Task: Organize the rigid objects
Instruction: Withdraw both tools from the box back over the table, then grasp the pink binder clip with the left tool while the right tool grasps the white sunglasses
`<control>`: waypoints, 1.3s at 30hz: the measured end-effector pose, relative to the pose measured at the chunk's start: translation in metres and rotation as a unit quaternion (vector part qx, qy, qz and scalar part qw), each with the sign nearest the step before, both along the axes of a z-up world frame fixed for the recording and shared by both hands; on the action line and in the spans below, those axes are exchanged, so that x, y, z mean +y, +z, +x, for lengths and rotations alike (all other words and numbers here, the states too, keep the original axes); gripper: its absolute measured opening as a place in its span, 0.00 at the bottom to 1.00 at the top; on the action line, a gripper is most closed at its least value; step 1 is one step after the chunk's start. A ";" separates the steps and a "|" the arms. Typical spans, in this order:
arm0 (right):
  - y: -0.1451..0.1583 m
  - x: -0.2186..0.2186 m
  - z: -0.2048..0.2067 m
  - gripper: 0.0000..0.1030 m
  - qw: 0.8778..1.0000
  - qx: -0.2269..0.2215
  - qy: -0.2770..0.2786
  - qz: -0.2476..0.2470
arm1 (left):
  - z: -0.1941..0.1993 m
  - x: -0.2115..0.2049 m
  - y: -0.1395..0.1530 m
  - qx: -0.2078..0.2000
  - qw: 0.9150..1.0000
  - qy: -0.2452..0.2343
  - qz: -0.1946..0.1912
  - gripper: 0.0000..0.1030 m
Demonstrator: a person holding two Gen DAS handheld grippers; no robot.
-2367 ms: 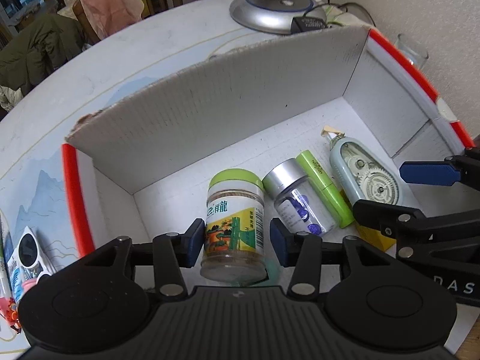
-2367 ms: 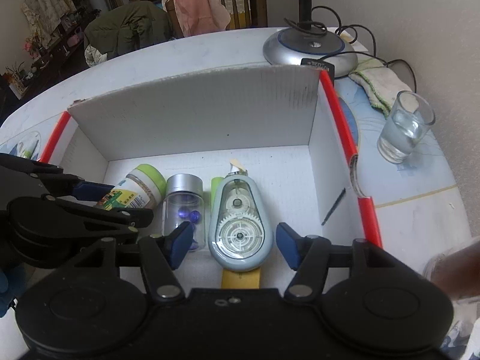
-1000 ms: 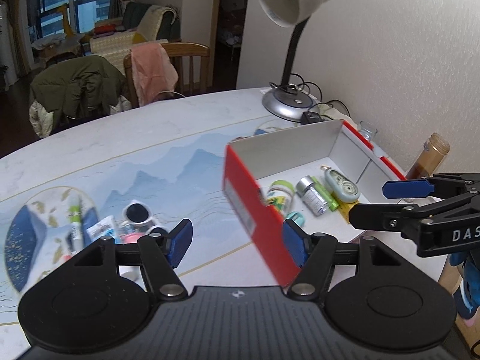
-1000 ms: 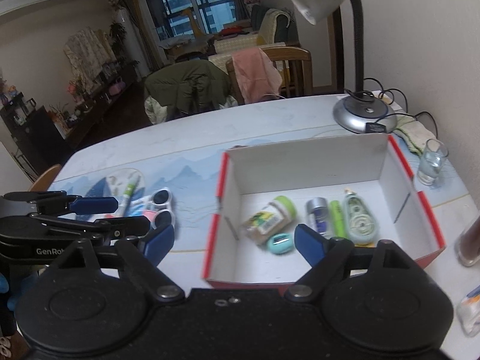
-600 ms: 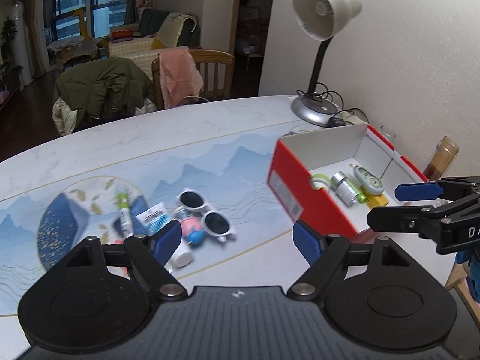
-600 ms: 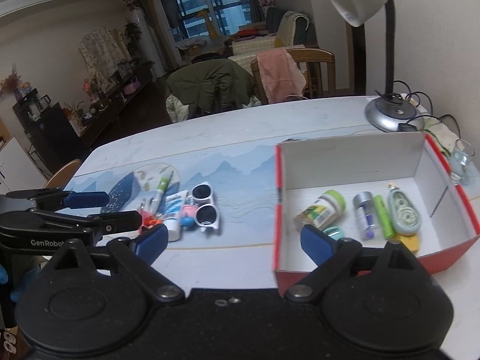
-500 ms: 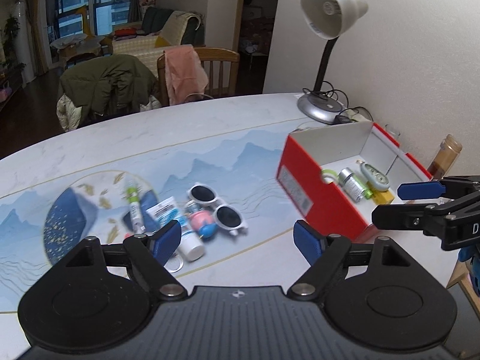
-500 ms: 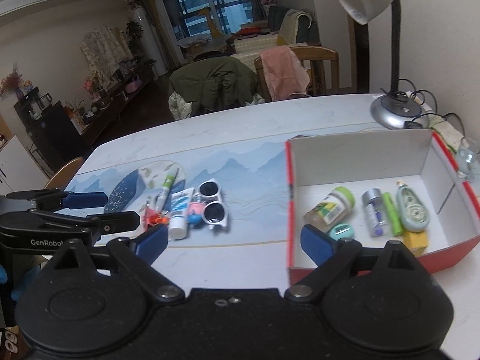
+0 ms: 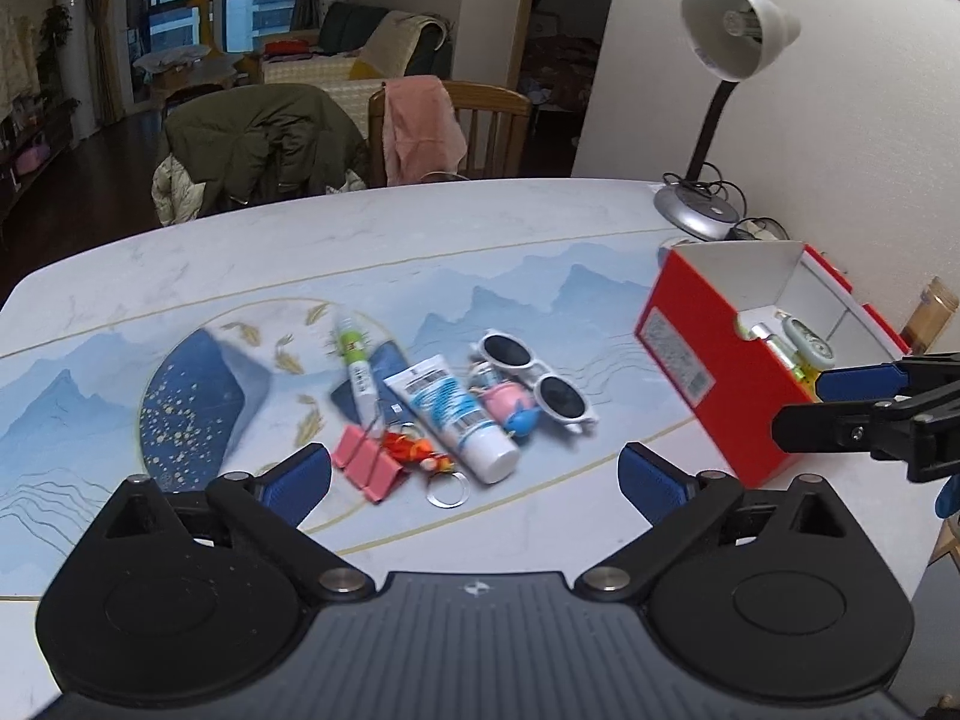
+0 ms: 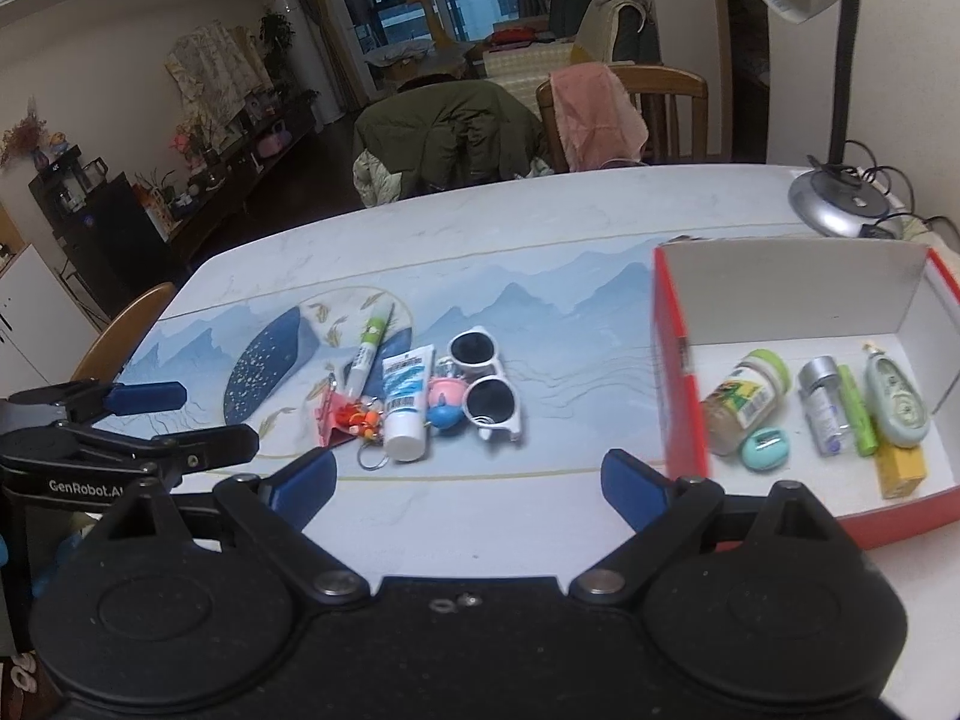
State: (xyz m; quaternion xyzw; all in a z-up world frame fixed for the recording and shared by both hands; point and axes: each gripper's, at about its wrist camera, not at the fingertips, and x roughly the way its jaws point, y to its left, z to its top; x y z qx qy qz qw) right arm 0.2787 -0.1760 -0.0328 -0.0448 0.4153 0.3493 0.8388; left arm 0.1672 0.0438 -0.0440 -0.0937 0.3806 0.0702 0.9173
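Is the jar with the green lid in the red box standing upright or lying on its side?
Lying on its side: the jar rests lengthwise on the box floor, its lid pointing toward the back wall.

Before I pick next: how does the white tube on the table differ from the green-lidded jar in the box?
The white tube lies out on the table in the loose pile, touching the pink toy; the green-lidded jar already lies inside the red box. The tube is slim, white with blue print; the jar is squat, clear, with a green lid. Both lie on their sides, untouched by either tool.
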 end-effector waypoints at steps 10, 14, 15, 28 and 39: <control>-0.027 0.039 0.019 0.92 0.999 0.025 0.022 -0.010 | 0.006 0.051 -0.052 0.033 0.999 0.004 0.003 1.00; -0.038 0.052 0.028 0.90 0.999 0.020 0.029 -0.029 | 0.016 0.061 -0.071 0.040 0.999 -0.013 0.009 1.00; -0.041 0.054 0.031 0.89 0.999 0.018 0.031 -0.034 | 0.019 0.062 -0.075 0.042 0.999 -0.016 0.015 1.00; -0.087 0.094 0.072 0.74 0.990 0.021 0.061 -0.124 | 0.057 0.092 -0.118 0.065 0.998 -0.019 -0.006 0.99; -0.111 0.107 0.096 0.66 0.986 0.035 0.072 -0.144 | 0.069 0.090 -0.131 0.049 0.997 -0.048 0.019 0.95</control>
